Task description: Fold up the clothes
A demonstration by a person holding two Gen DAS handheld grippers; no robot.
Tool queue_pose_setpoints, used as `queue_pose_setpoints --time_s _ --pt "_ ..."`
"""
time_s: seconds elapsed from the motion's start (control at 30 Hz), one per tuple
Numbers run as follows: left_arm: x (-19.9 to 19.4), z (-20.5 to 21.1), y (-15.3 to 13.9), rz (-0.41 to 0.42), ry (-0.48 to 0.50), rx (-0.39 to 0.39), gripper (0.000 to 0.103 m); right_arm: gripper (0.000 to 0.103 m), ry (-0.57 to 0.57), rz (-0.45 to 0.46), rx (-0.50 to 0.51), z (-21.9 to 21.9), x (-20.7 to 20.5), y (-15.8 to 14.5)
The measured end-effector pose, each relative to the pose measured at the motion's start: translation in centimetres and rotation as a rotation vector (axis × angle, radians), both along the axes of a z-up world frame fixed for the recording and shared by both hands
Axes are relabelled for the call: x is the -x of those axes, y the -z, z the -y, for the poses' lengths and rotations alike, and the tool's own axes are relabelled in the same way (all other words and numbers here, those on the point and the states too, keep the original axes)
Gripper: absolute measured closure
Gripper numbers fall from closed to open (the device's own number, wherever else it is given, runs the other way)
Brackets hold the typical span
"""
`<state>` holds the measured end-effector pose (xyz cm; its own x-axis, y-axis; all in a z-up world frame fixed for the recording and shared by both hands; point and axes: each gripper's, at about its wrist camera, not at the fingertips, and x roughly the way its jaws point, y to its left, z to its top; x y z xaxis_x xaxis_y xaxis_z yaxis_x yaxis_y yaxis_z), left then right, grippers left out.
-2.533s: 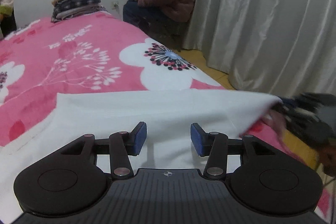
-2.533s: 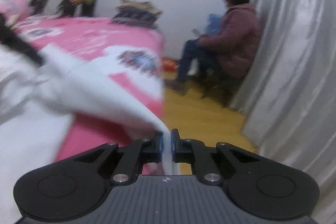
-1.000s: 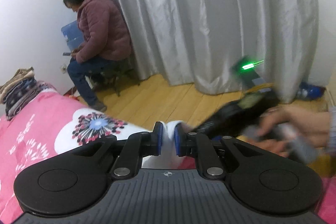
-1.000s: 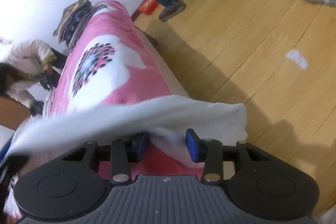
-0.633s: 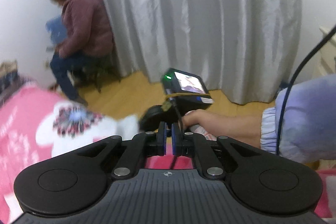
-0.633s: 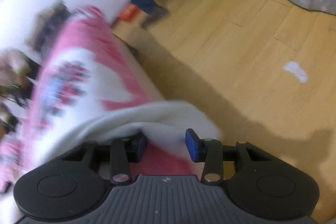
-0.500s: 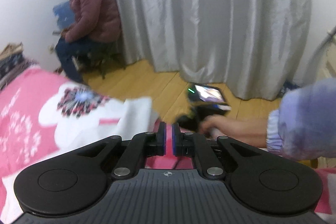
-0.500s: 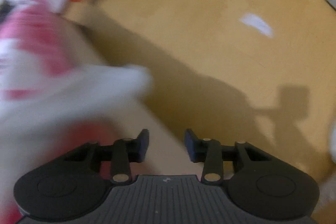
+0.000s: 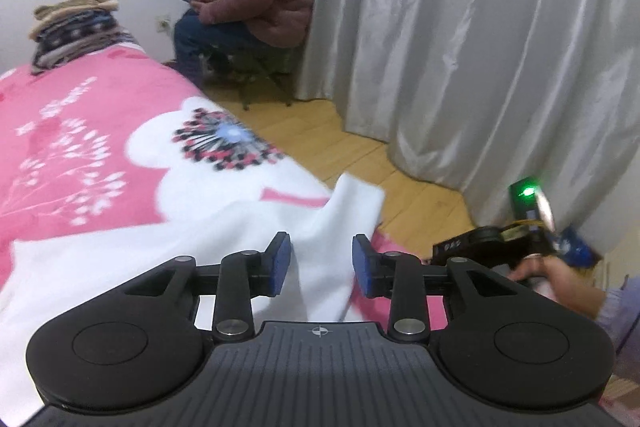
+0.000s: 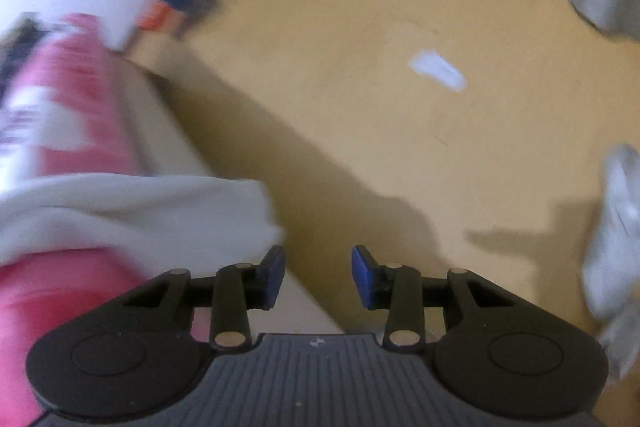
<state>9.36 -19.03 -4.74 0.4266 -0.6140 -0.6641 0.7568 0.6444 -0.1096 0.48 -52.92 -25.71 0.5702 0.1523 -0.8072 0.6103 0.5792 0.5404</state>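
Your left gripper, shut a moment ago, is gaping wide above the white fleece garment | right gripper staying wide, empty | pink floral bedspread, wooden floor.

Blk grippers, blue fingers, lilac sleeve.

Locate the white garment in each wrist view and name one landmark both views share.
Left wrist: the white garment lies on the pink bedspread at lower centre, its corner hanging past the bed edge, ahead of the open left claw.
Right wrist: white garment at left, blurred, beside the open right claw.
Shared landmark: the wooden floor.
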Motion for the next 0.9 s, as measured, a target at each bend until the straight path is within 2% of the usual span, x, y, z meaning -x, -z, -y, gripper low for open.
queue_pose_setpoints --time_s 0.03,0.07,0.13,0.17,0.23,0.3,0.37,0.5,0.53,0.57,0.6,0.63,0.73,0.8,0.9 --pt "-0.5 0.9 0.3 -0.005 0.009 -0.007 0.054 0.061 -0.011 0.043 -0.004 -0.2 0.4 -1.3" --pt "-0.9 2.0 0.7 -0.004 0.014 -0.018 0.051 0.06 -0.021 0.085 -0.012 -0.5 0.7 -2.5" --pt "-1.5 4.0 1.5 0.039 0.029 -0.044 0.052 0.058 -0.044 0.151 -0.028 -1.0 1.4 -4.5" --pt "-1.5 4.8 1.9 0.07 0.05 -0.056 0.064 0.057 -0.056 0.167 -0.035 -1.3 1.8 -5.1" --pt "-1.1 6.2 2.3 0.132 0.092 -0.093 0.095 0.057 -0.082 0.199 -0.05 -1.8 2.4 -6.3" --pt "-0.6 6.6 2.3 0.153 0.098 -0.098 0.096 0.057 -0.123 0.208 -0.038 -2.3 2.6 -6.9" --pt "-0.3 6.1 1.8 0.131 0.1 -0.066 0.098 0.057 -0.154 0.213 -0.036 -3.0 2.4 -7.2" --pt "0.2 4.6 0.4 0.056 0.157 0.0 0.098 0.056 -0.175 0.232 -0.095 -3.3 1.2 -6.7" --pt "0.5 4.2 0.0 0.044 0.17 0.02 0.101 0.053 -0.176 0.243 -0.107 -3.3 0.7 -6.7" --pt "1.0 3.9 -0.4 0.05 0.2 0.035 0.103 0.047 -0.167 0.254 -0.131 -3.3 0.4 -6.5" --pt "1.8 3.8 -0.8 0.068 0.241 0.046 0.103 0.044 -0.143 0.273 -0.198 -3.0 0.1 -6.0" --pt "2.6 3.8 -1.1 0.089 0.274 0.039 0.103 0.041 -0.112 0.296 -0.282 -2.5 -0.2 -5.4" --pt "4.6 4.5 -0.3 0.149 0.336 -0.054 0.103 0.04 0.019 0.346 -0.493 -1.2 0.1 -3.2" --pt "5.0 4.5 0.6 0.168 0.345 -0.087 0.103 0.039 0.08 0.334 -0.483 -0.6 0.6 -2.8" --pt "3.9 4.3 0.6 0.214 0.245 -0.08 0.095 0.037 0.095 0.302 -0.476 0.0 0.4 -2.3"
